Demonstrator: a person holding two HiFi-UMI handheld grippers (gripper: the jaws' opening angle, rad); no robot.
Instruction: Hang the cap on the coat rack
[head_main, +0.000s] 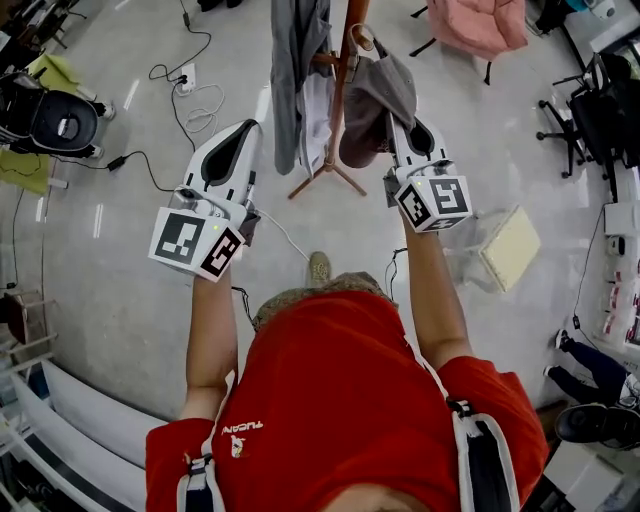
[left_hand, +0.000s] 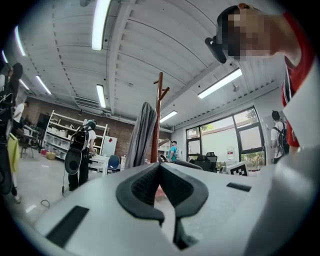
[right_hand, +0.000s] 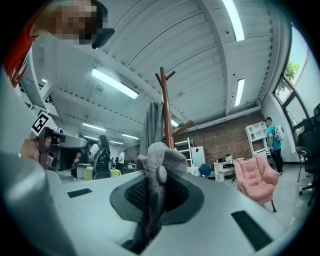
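A grey cap (head_main: 375, 95) hangs beside the wooden coat rack (head_main: 343, 70), and my right gripper (head_main: 398, 128) is shut on its fabric. In the right gripper view the bunched grey cap (right_hand: 159, 161) is pinched between the jaws of the right gripper (right_hand: 151, 187), with the coat rack (right_hand: 164, 107) just behind it. A grey garment (head_main: 296, 75) hangs on the rack's left side. My left gripper (head_main: 246, 132) is raised left of that garment, shut and holding nothing. In its own view the left gripper (left_hand: 160, 169) points toward the coat rack (left_hand: 158, 117) and the garment (left_hand: 143, 134).
A pink armchair (head_main: 482, 22) stands behind the rack. Cables and a power strip (head_main: 187, 76) lie on the floor at the left, near a black machine (head_main: 52, 120). A beige box (head_main: 508, 246) sits at the right, with a black office chair (head_main: 600, 112) beyond. A person with a backpack (left_hand: 80, 150) stands far off.
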